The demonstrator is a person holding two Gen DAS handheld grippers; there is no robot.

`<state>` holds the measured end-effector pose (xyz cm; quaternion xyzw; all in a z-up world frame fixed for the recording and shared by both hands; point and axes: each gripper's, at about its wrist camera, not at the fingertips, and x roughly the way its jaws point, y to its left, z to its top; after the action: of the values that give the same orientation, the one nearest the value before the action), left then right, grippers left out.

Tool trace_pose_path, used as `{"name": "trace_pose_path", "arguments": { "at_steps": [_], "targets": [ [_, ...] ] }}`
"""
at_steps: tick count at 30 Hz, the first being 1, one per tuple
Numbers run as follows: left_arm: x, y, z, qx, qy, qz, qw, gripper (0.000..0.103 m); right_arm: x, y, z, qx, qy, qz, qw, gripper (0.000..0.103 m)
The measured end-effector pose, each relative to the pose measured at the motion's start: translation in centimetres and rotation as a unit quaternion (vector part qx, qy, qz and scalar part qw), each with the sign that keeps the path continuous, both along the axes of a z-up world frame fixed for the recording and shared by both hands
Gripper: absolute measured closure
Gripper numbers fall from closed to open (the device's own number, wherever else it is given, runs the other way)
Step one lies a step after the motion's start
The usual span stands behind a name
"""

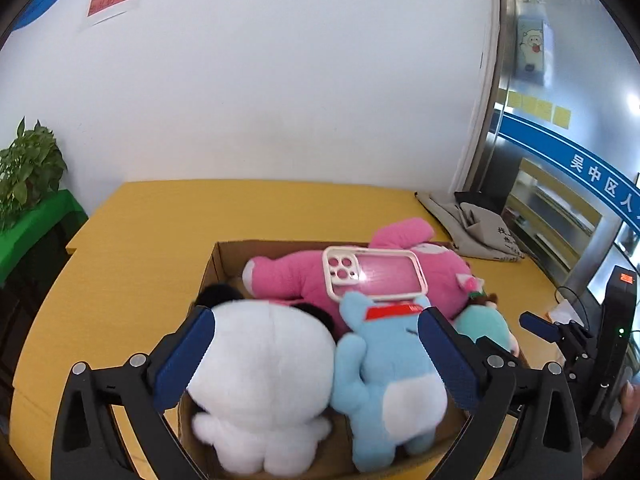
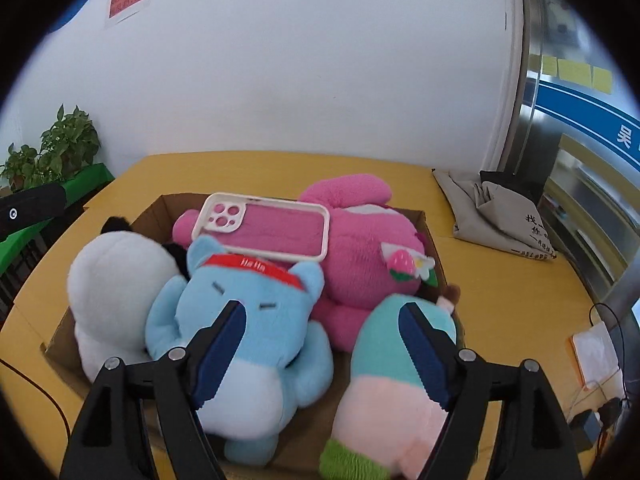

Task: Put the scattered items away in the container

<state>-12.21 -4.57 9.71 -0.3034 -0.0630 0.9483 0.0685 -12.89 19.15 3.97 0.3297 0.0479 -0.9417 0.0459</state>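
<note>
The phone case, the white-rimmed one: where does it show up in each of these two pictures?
Left wrist view: phone case right of centre, lying on the pink plush.
Right wrist view: phone case left of centre, upper middle, on the same plush.
Shared landmark: the blue plush's red headband just below it.

My left gripper (image 1: pixel 316 360) has two black plastic fingers, each faced on the inside with a dark blue pad (image 1: pixel 182 360) of finely ribbed rubber. Each finger hangs from a black triangular bracket with a cut-out window (round silver screw heads mark the pivots). My right gripper (image 2: pixel 324 350) is built the same: black brackets, silver screws, dark blue pads (image 2: pixel 424 354) with saw-toothed edges. Seen from the left camera, it carries a tall black body with a small orange label.
</note>
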Motion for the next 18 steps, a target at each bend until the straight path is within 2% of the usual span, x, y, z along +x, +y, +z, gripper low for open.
{"name": "trace_pose_path", "arguments": {
  "at_steps": [2, 4, 9, 18],
  "targets": [
    [2.6, 0.5, -0.7, -0.002, -0.003, -0.002, 1.0000, 0.000, 1.9, -0.4, -0.1, 0.007, 0.001, 0.000, 1.000, 0.024],
    [4.7, 1.3, -1.5, -0.021, 0.000, 0.001, 0.9998, 0.000, 3.6, -0.6, 0.3, 0.014, 0.011, -0.003, 1.000, 0.024],
    [8.4, 2.6, -2.7, -0.043, -0.004, -0.005, 0.9990, 0.000, 6.0, -0.6, 1.5, -0.013, 0.019, 0.001, 1.000, 0.024],
    [10.0, 3.0, -2.5, -0.021, -0.001, -0.009, 0.9997, 0.000, 7.5, -0.8, 2.1, -0.006, 0.026, 0.000, 1.000, 0.024]
  ]
}}
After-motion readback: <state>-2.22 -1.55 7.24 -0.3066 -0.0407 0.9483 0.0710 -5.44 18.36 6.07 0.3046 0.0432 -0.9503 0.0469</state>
